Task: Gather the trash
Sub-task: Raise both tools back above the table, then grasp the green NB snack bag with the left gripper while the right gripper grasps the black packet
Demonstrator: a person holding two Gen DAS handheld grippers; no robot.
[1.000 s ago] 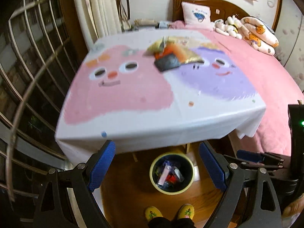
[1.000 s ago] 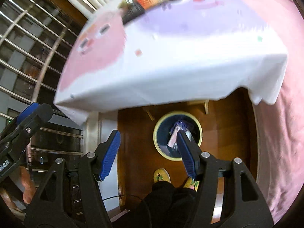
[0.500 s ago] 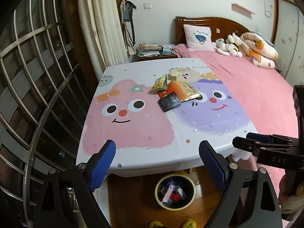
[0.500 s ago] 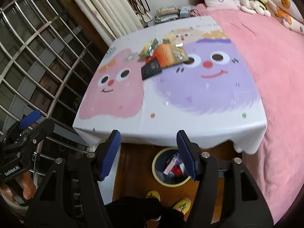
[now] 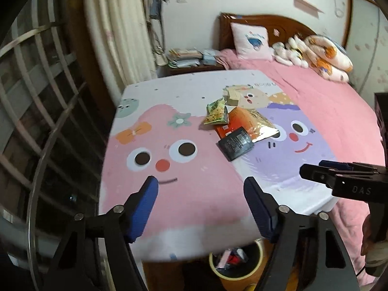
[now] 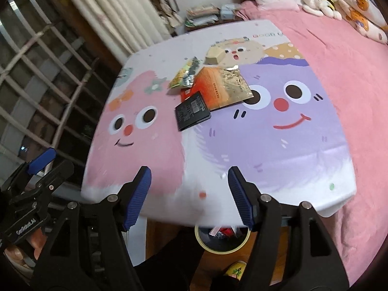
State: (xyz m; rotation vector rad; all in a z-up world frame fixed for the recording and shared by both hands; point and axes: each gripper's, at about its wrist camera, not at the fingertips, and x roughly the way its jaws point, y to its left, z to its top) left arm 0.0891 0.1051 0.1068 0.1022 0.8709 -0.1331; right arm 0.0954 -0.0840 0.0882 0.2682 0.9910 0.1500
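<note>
A pile of wrappers lies mid-table on the cartoon tablecloth (image 5: 184, 194): a black packet (image 5: 235, 143) (image 6: 192, 114), an orange-and-gold bag (image 5: 249, 126) (image 6: 222, 87), a green-yellow packet (image 5: 216, 112) (image 6: 185, 75) and a beige box (image 5: 233, 96) (image 6: 215, 53). My left gripper (image 5: 201, 186) is open and empty over the table's near edge. My right gripper (image 6: 189, 177) is open and empty, also short of the pile. A yellow-rimmed bin (image 5: 236, 264) (image 6: 222, 241) holding trash stands on the floor under the near edge.
A pink bed (image 5: 339, 111) with pillow and plush toys lies right of the table. A barred window (image 5: 36, 111) and curtain (image 5: 116, 31) are on the left. A nightstand with stacked papers (image 5: 186, 57) stands behind. My slippered foot (image 6: 236, 271) is beside the bin.
Both grippers rose from over the bin and tilted up toward the tabletop, moving nearer the wrapper pile. Both stayed open and empty.
</note>
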